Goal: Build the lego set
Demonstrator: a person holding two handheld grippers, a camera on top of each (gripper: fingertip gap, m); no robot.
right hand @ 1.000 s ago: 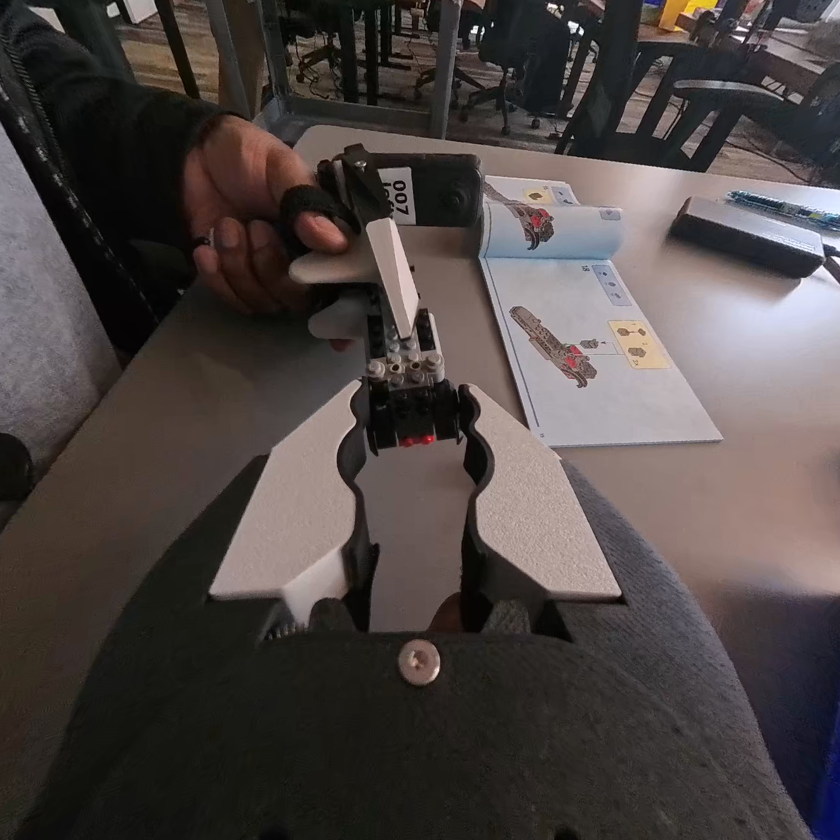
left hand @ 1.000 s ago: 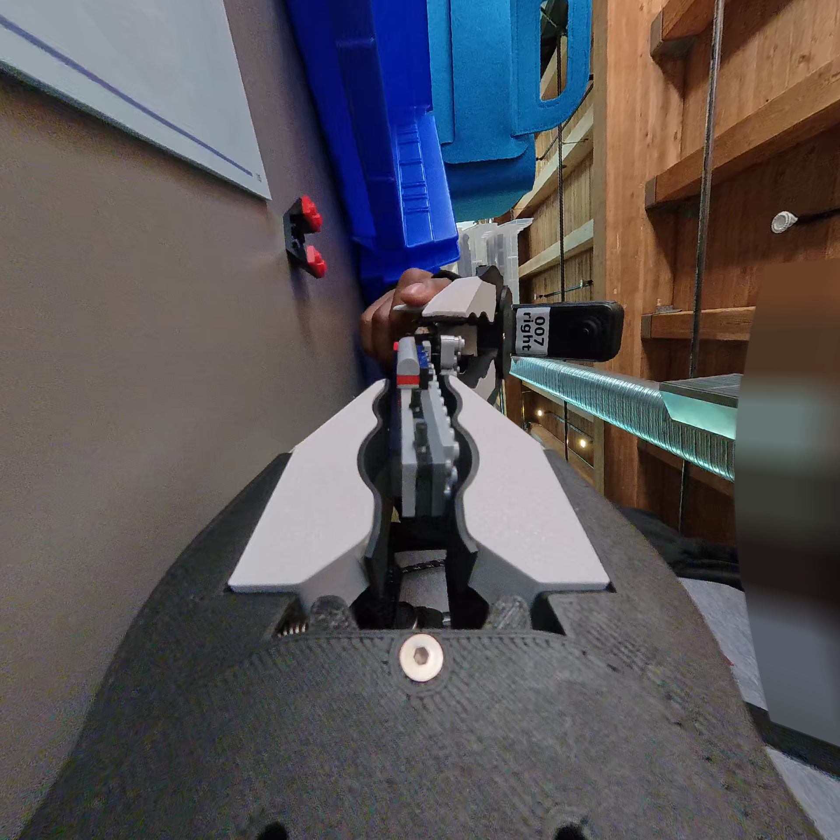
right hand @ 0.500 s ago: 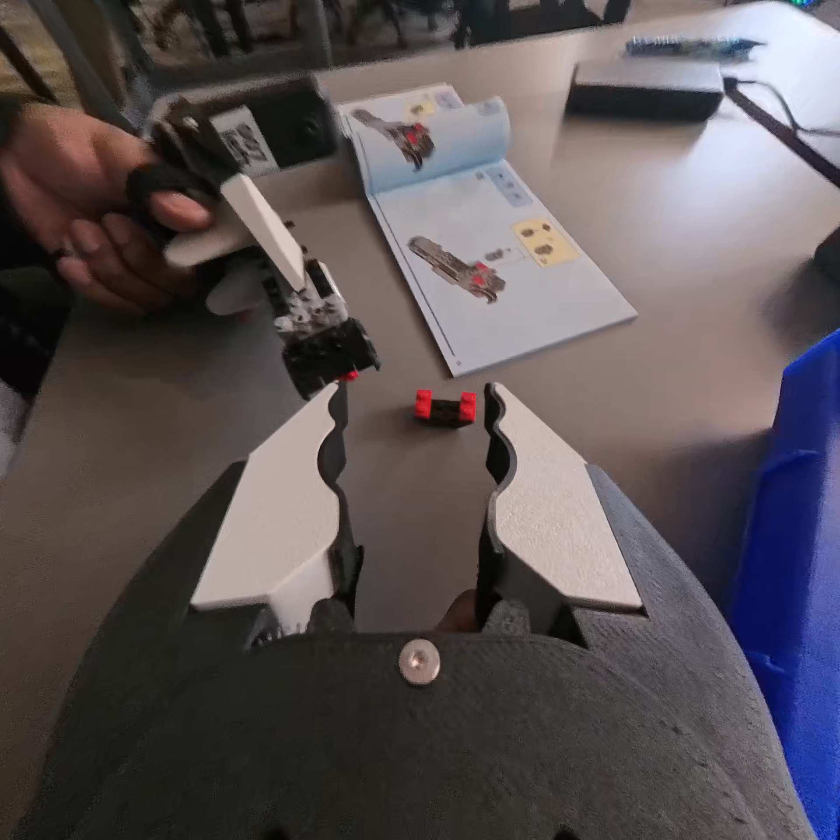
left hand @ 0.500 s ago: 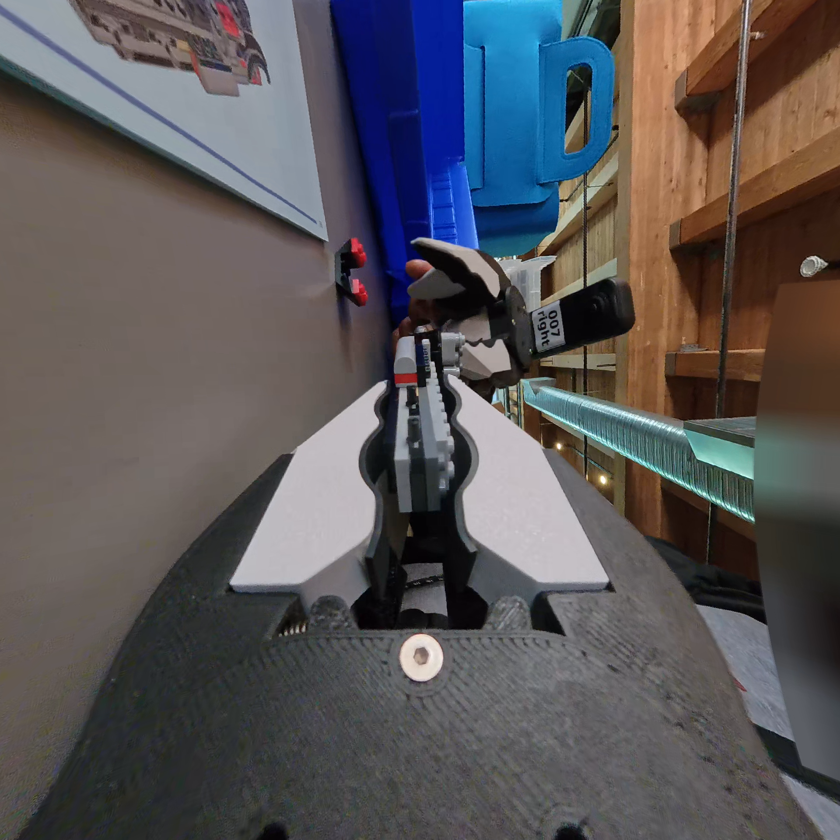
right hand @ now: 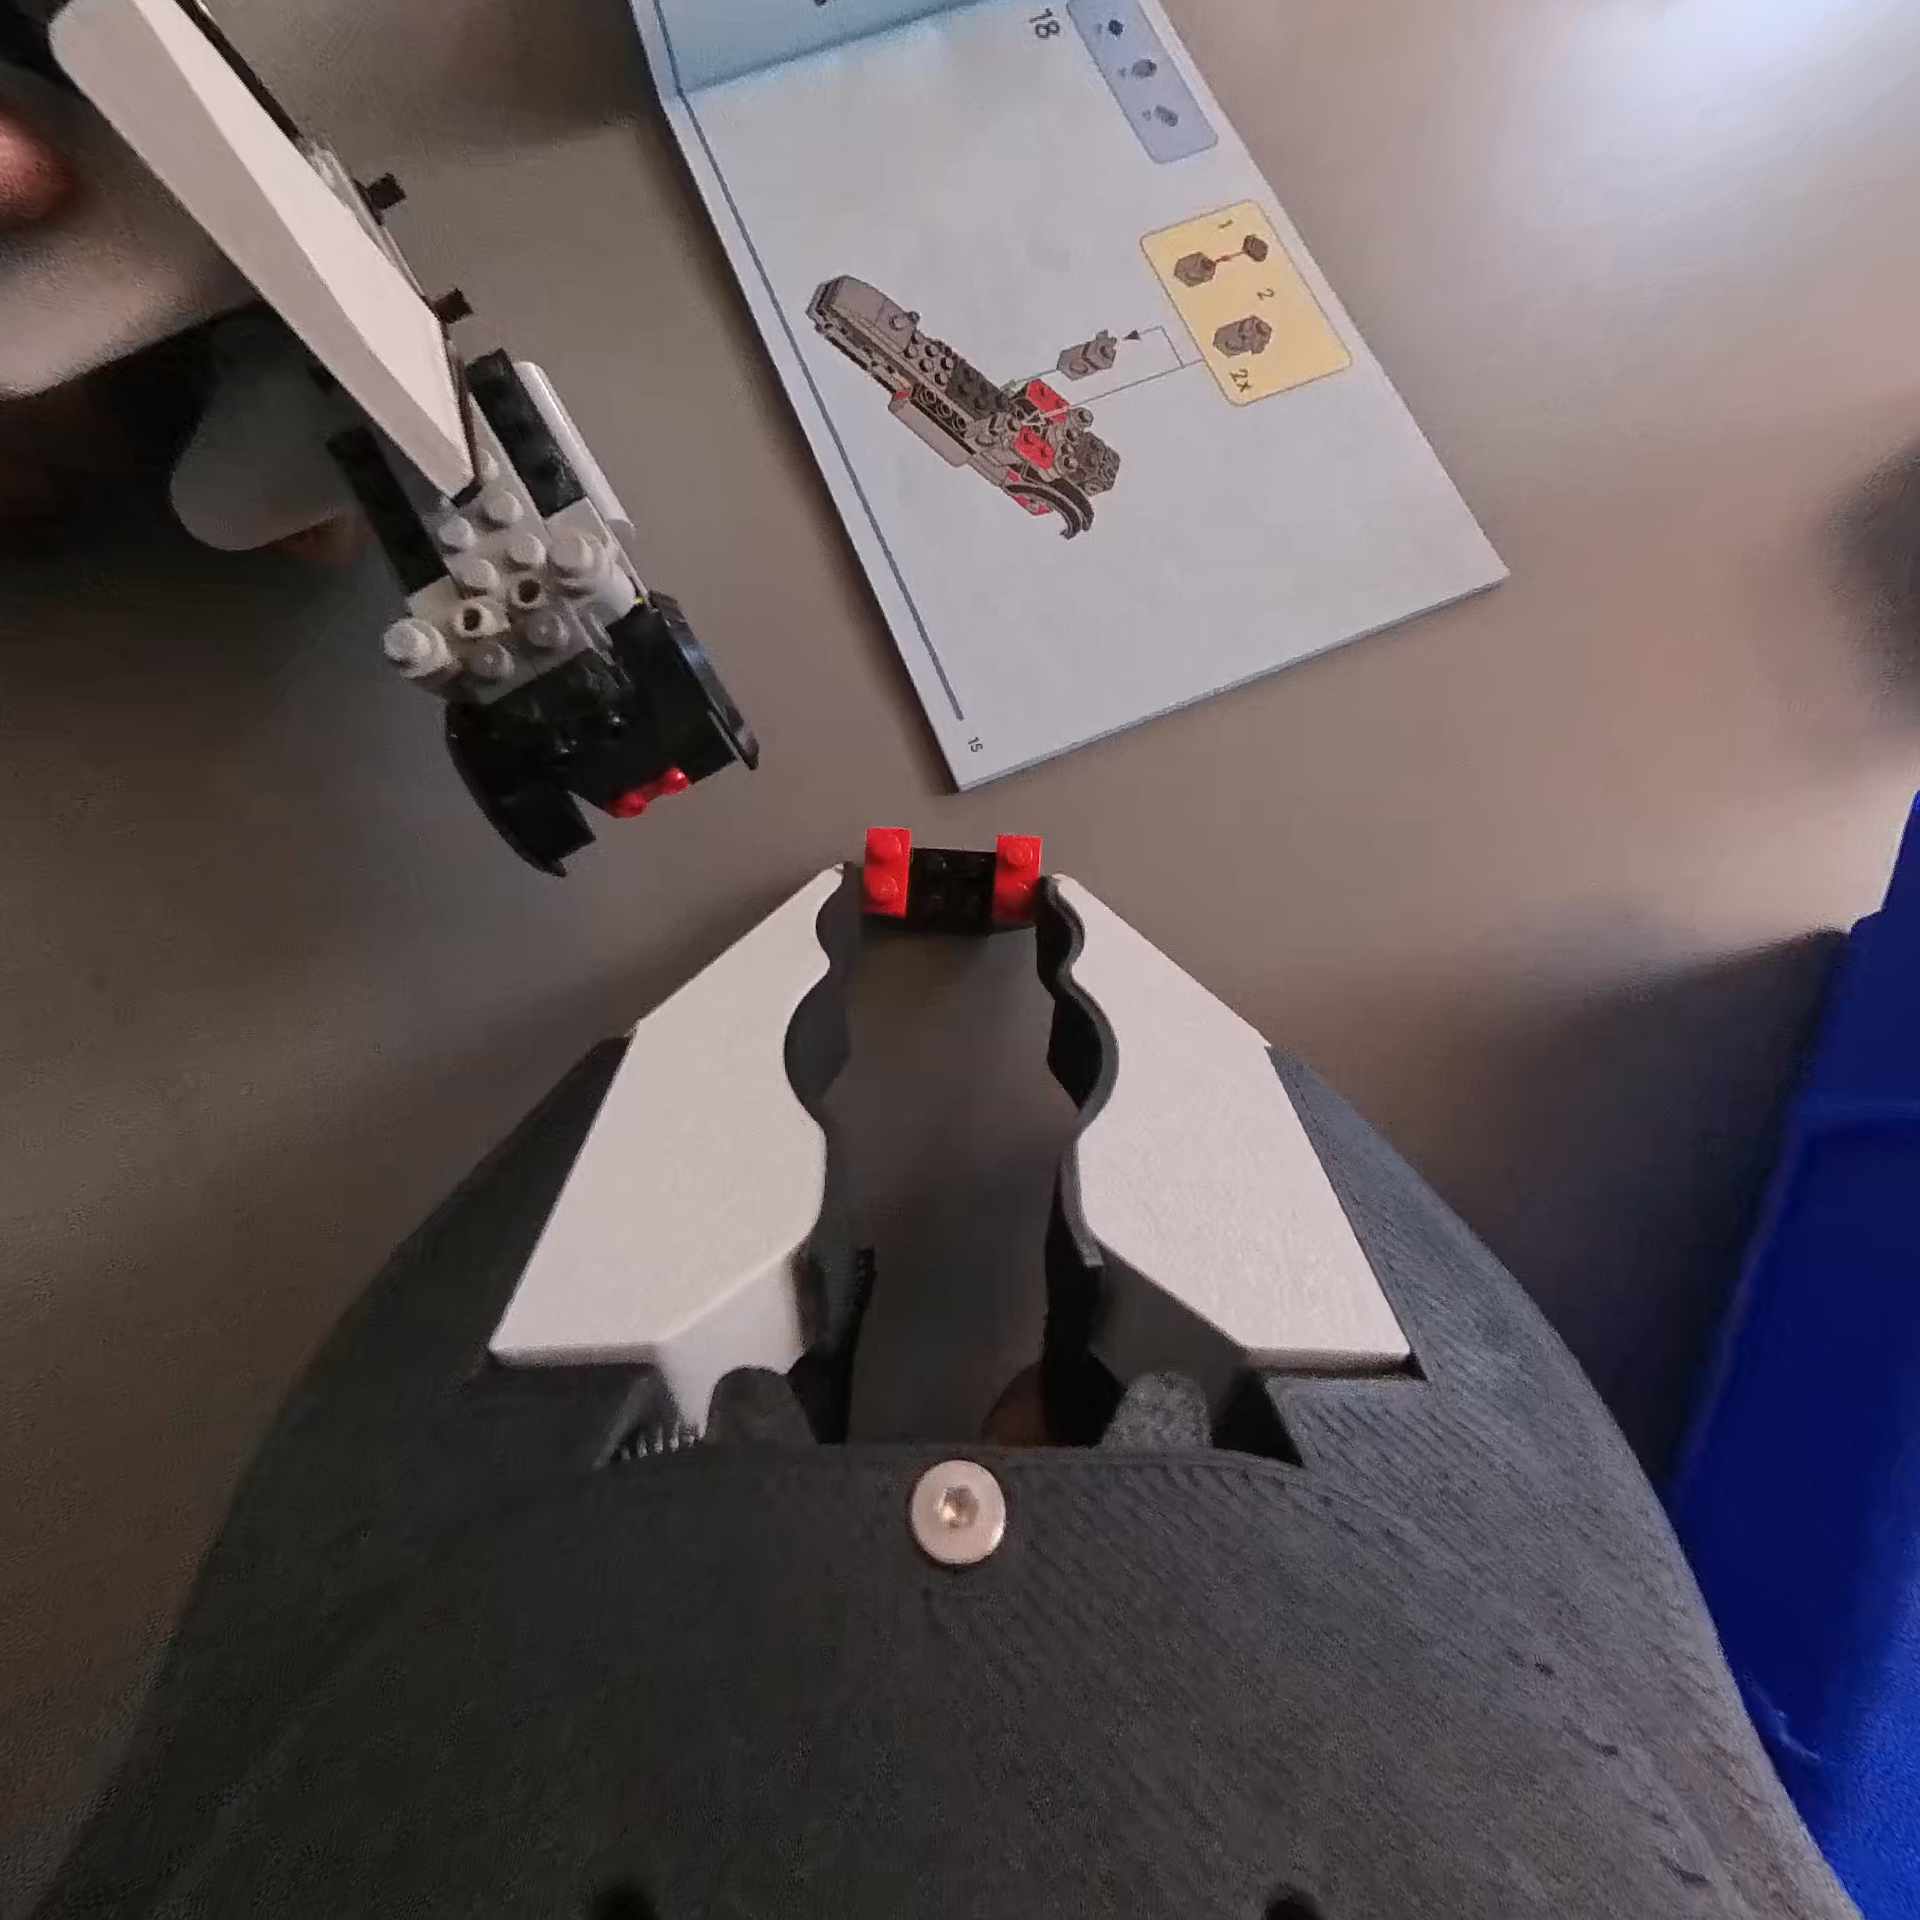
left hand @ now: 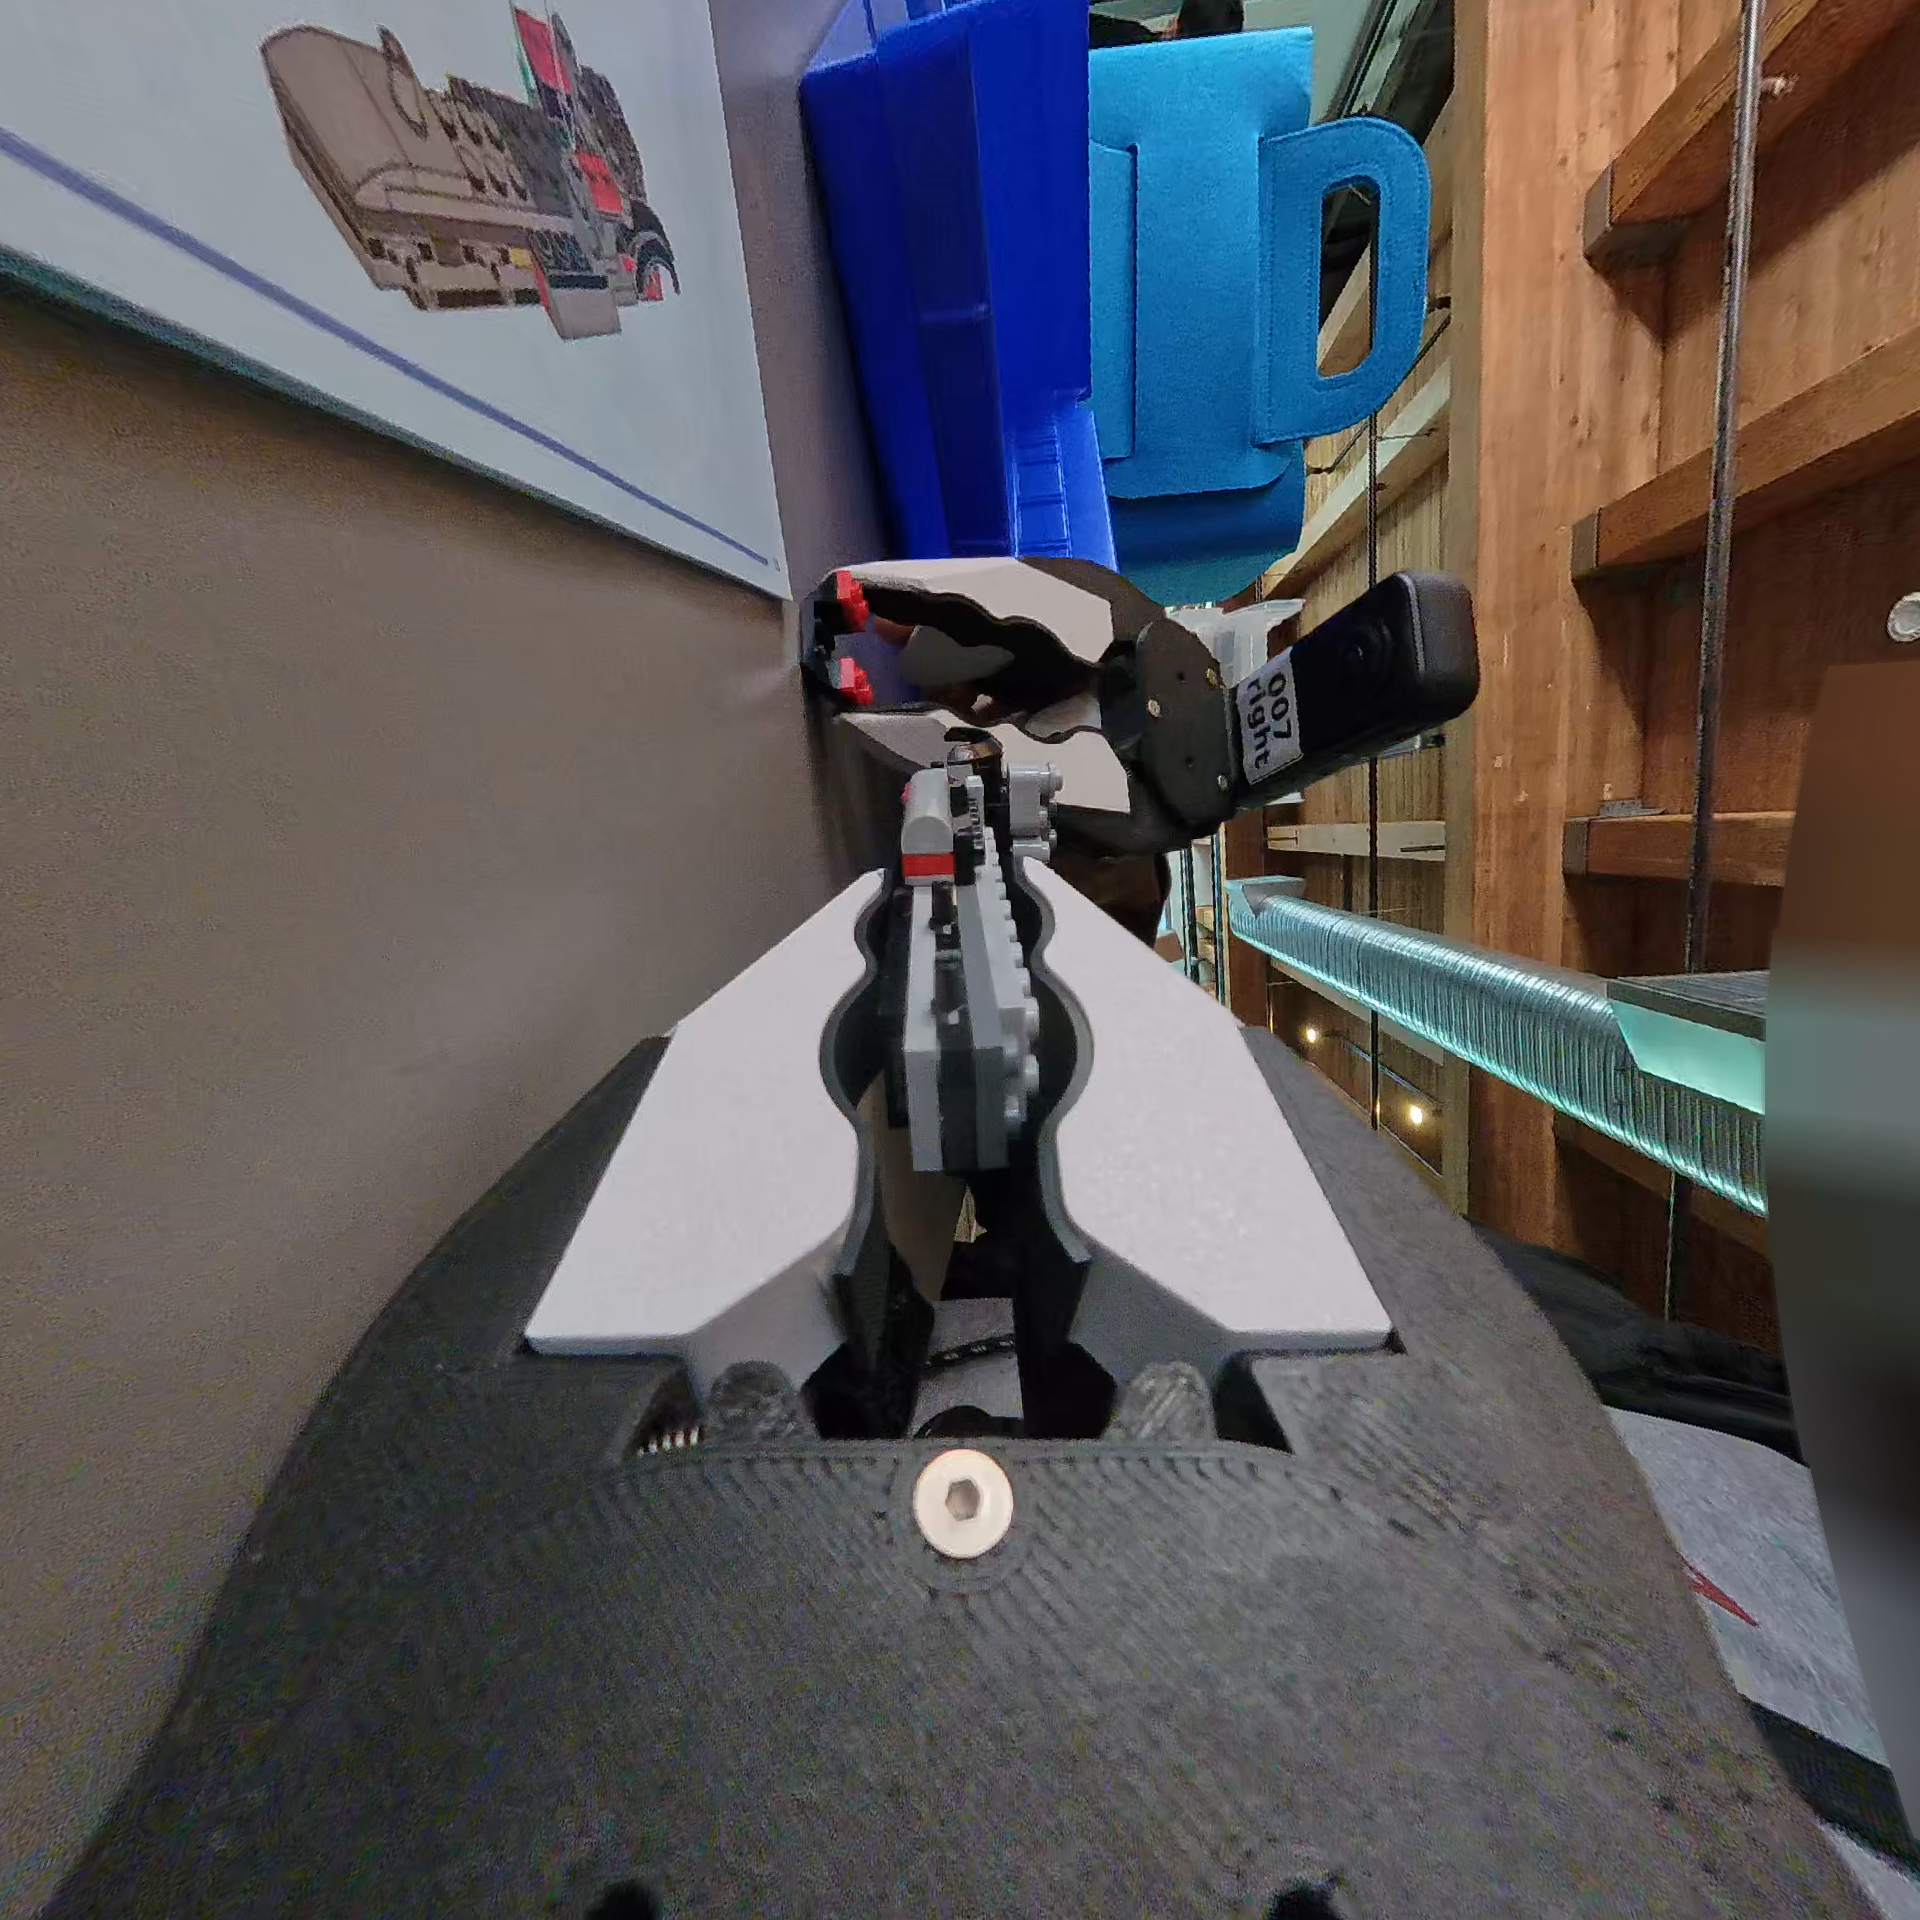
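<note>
My left gripper (left hand: 961, 883) is shut on the part-built grey and black lego model (left hand: 961, 1018) and holds it above the table. In the right wrist view the model (right hand: 540, 623) hangs at upper left, its black end with a red stud pointing down. A small black piece with red bricks at both ends (right hand: 948, 868) lies on the grey table (right hand: 312, 1039). My right gripper (right hand: 948, 878) has its fingertips against the two red ends. The left wrist view shows the right gripper (left hand: 831, 649) clamped over that piece (left hand: 850, 597).
The open instruction booklet (right hand: 1039, 416) lies on the table beyond the piece and also shows in the left wrist view (left hand: 416, 208). A blue bin (right hand: 1829, 1247) stands close on the right. A person's hand (right hand: 21, 177) holds the left gripper. Spacing between my two grippers at the tips: around 9 cm.
My right gripper let go of the model's end, moved down to the red and black piece on the table and narrowed onto it. The left gripper kept hold of the model.
</note>
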